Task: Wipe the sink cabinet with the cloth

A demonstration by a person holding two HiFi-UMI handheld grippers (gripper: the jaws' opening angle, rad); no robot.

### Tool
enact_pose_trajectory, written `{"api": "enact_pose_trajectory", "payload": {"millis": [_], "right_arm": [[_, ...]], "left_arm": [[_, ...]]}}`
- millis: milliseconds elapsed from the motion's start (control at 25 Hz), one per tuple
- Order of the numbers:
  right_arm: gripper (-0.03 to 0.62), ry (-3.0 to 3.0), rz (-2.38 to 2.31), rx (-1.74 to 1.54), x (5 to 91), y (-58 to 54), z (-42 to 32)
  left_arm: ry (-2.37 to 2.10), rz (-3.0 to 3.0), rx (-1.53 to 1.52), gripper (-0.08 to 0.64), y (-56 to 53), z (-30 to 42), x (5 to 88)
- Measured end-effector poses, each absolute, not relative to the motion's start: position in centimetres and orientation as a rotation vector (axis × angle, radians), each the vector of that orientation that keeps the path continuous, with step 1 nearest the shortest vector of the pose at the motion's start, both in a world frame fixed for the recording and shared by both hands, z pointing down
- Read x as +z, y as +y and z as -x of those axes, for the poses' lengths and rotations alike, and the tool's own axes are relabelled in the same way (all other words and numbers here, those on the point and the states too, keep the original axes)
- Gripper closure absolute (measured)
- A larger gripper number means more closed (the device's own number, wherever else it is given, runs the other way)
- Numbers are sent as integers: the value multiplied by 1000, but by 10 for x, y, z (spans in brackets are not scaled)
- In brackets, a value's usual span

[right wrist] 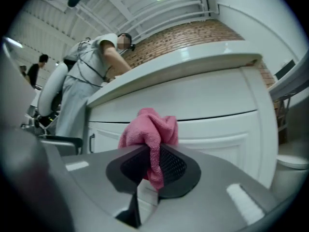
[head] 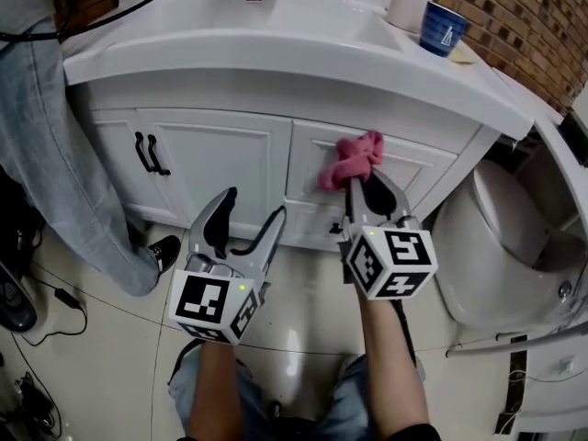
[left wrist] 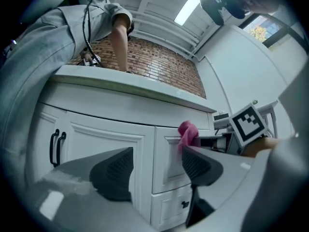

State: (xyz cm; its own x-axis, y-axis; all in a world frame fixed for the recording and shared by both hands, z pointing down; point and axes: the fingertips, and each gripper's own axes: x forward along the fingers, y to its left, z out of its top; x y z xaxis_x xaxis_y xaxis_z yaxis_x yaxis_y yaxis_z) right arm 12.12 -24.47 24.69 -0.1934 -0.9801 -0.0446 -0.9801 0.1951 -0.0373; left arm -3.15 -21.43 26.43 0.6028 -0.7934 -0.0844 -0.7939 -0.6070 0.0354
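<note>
1. Head view tells me I am in the wiping step. My right gripper [head: 358,189] is clenched on the pink cloth [head: 352,159]. The wad ahead of its tips looks pressed to the cabinet [head: 220,159], at the top of the drawer panel [head: 409,168].
2. My left gripper [head: 253,208] hangs just left of the right one. Its jaws are spread with nothing between them, and it points at the cabinet front without touching it.
3. I judge the next move to be a firm sideways sweep of the cloth along the panel, towards the door ahead of the left gripper. Only a small wad sticks out past the jaws, so I must press with cloth and not with the hard tips.
4. Right gripper view shows the grasp itself, which the head view does not. The cloth is pinched between the pads, with a tail hanging below them. It does not settle whether cloth and panel touch.
5. Left gripper view gives the side look, with the cloth against the panel's upper corner. It also shows two black handles [left wrist: 56,146] off to that gripper's left.
6. Only the head view shows the mug [head: 407,5] and blue cup [head: 443,28] on the counter, above and beyond the right gripper. The toilet [head: 496,237] is to its right.
</note>
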Motion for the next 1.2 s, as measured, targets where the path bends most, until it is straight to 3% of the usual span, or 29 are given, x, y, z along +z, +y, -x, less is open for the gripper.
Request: {"api": "enact_pose_trajectory", "payload": {"millis": [160, 320, 600, 960, 1200], "right_arm": [[545, 2538, 1724, -72, 259, -264, -50], [545, 2553, 1783, -103, 273, -278, -46], [545, 2454, 2208, 125, 259, -256, -137], [545, 2063, 2579, -6, 267, -215, -298], [545, 1977, 2535, -103, 270, -207, -310]], "left_arm": [[1450, 2781, 163, 239, -219, 53, 262], [1469, 2780, 136, 239, -222, 60, 268], [1416, 2854, 175, 239, -221, 49, 268], [1362, 2892, 174, 239, -219, 22, 276], [1369, 2890, 169, 239, -221, 20, 279]]}}
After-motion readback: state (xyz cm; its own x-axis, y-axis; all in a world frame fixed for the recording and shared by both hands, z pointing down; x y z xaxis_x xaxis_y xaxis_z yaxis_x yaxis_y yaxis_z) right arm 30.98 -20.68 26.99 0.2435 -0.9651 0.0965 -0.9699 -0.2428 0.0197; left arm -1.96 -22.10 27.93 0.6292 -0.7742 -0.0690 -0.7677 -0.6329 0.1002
